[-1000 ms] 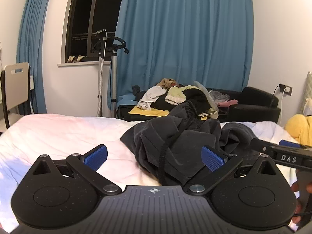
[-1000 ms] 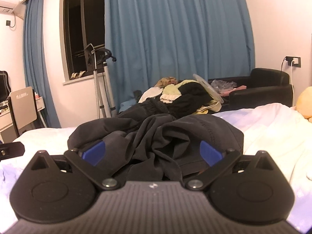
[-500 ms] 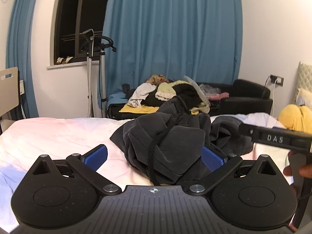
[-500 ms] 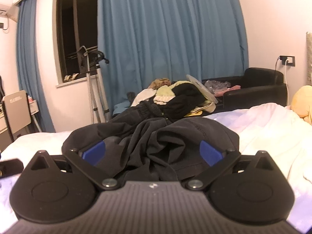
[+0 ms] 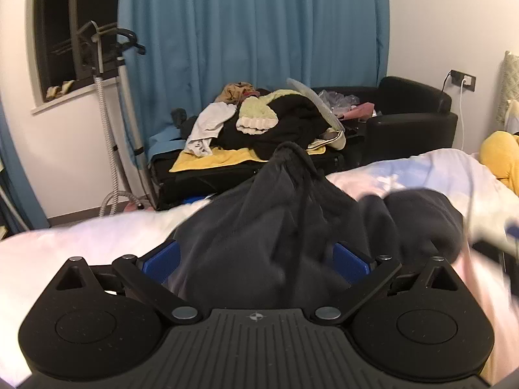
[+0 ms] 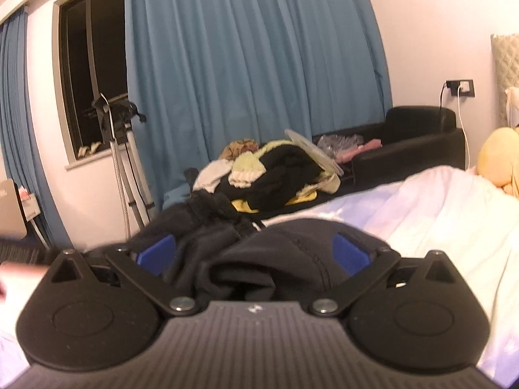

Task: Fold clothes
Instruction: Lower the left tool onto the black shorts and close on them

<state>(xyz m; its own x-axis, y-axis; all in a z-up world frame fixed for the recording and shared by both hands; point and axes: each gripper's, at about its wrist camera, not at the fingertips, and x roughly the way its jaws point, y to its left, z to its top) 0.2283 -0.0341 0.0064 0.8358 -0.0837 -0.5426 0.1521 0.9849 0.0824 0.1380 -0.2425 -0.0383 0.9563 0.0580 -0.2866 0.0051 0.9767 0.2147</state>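
Note:
A crumpled dark grey garment with a black drawstring (image 5: 275, 227) lies heaped on the white bed (image 5: 81, 246). My left gripper (image 5: 256, 259) is open, its blue pads on either side of the heap, the cloth filling the gap between them. In the right wrist view the same garment (image 6: 292, 253) bulges between the blue pads of my open right gripper (image 6: 253, 253). I cannot tell if either gripper touches the cloth. The right gripper shows as a blur at the right edge of the left wrist view (image 5: 499, 246).
Beyond the bed a pile of clothes (image 5: 266, 123) lies on an open suitcase. A black armchair (image 5: 415, 110) stands at the right, a garment steamer stand (image 5: 110, 103) at the left by the window. A yellow plush toy (image 5: 499, 152) lies at the far right.
Both grippers have moved forward into the garment heap, which now fills the space between their pads. The left view has swung right; the right gripper has shifted to its edge.

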